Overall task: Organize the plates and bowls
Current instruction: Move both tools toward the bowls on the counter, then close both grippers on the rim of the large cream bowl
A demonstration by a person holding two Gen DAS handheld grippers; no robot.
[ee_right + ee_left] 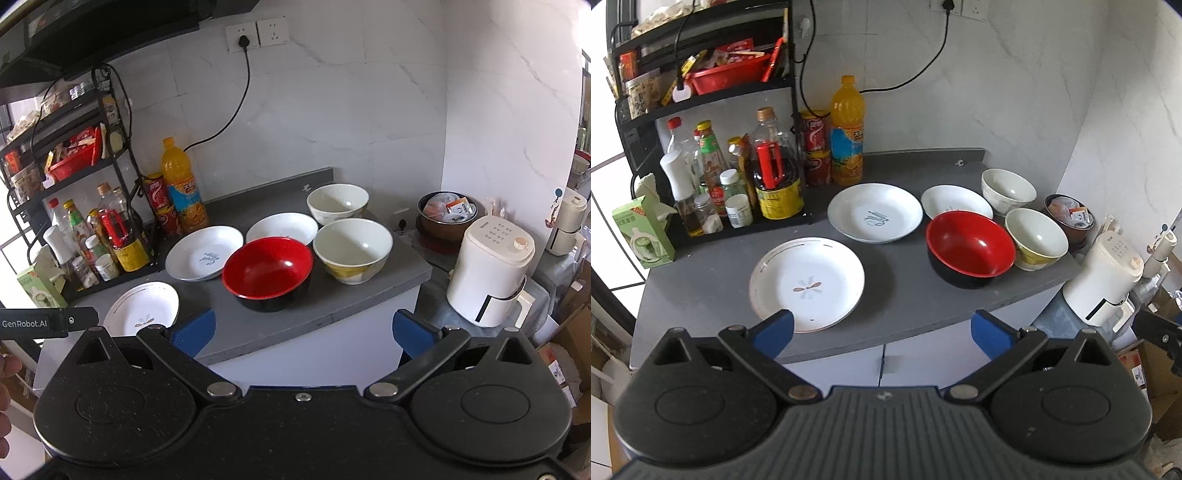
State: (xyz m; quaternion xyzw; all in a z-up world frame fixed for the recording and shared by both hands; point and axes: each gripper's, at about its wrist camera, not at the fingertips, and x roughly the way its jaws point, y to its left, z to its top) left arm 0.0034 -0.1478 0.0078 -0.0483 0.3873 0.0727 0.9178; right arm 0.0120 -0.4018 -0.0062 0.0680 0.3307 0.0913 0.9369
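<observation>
My left gripper (882,328) has its blue fingers (775,328) spread wide and holding nothing; my right gripper (303,332) is just as wide and just as empty. Both hang off the front edge of the grey countertop (713,280).

Taking the red bowl (969,249) as my landmark: the flower-pattern plate (807,282) lies to its left at the counter's front, with its near rim right at my left finger, so the left is the nearer hand for it. The red bowl sits ahead of the right gripper, between its fingers in that view.

I count three plates: the flower one, the blue-script plate (874,212) and a plain white plate (955,203) behind the red bowl. Bowls on the counter, three: the red, a yellow-patterned bowl (1036,238) to its right and a white bowl (1008,190) behind that.
</observation>
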